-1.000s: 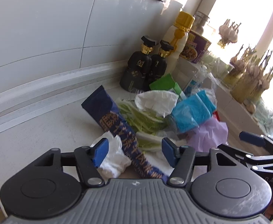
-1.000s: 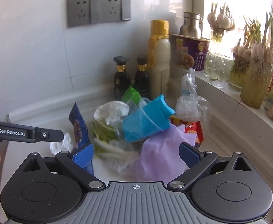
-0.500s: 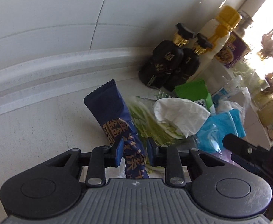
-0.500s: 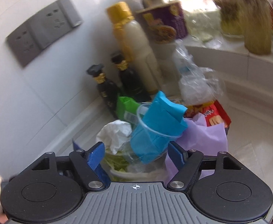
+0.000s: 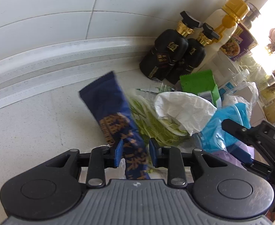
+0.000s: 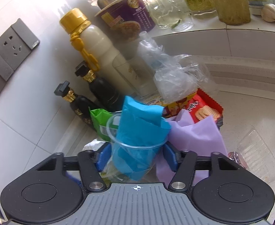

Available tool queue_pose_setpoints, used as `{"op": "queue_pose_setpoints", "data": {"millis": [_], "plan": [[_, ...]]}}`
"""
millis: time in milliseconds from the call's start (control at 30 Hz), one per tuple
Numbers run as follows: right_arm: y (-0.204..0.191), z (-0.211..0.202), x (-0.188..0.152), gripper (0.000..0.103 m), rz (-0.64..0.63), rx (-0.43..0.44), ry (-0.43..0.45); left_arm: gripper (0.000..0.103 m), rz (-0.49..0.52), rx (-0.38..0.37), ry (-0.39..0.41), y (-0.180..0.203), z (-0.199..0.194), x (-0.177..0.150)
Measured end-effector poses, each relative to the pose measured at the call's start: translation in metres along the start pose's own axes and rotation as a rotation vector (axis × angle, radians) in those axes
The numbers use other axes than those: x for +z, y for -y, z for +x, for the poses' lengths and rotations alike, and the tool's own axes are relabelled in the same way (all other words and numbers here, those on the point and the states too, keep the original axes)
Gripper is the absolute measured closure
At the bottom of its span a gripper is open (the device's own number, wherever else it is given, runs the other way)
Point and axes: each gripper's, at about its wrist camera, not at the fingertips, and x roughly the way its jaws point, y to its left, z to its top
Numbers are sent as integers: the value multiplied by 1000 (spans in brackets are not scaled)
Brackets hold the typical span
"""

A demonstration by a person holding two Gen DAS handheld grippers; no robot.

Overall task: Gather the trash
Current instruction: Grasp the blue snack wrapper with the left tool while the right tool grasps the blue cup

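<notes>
black gripper bodies, blue jaws, silver screws

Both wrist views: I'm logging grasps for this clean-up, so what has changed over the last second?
The left tool moved in over the dark blue wrapper and closed on it; its far end now looks raised. The right tool rolled, advanced, and has just been closing around the clear cup stuffed with blue paper. The bottles, tissue and purple bag stayed put.

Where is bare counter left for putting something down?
Bare counter lies between the dark blue wrapper and the wall's ridged trim. Another patch lies right of the red biscuit pack. The pile beside the black bottles is crowded.
</notes>
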Motion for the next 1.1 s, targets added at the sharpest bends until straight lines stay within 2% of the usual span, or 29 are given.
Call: {"op": "queue_pose_setpoints", "data": {"millis": [33, 167, 333, 567, 600, 700, 733, 1100], "plan": [[1, 0, 0, 55, 2, 1, 1, 74, 5, -4, -3, 1, -1, 0], [3, -1, 0, 61, -5, 6, 5, 68, 33, 18, -12, 8, 0, -2], [1, -4, -1, 63, -36, 13, 14, 70, 64, 95, -29, 12, 7, -5], [-5, -12, -3, 63, -69, 25, 26, 73, 72, 118, -34, 13, 15, -3], [-5, -14, -3, 63, -72, 27, 27, 74, 72, 118, -32, 13, 16, -2], [-7, -18, -4, 63, -80, 33, 27, 90, 64, 106, -20, 15, 13, -1], [-7, -20, -4, 63, -84, 36, 27, 91, 67, 109, -9, 16, 10, -1], [-12, -45, -3, 63, -123, 74, 52, 95, 50, 3, 89, 26, -29, 1]]}}
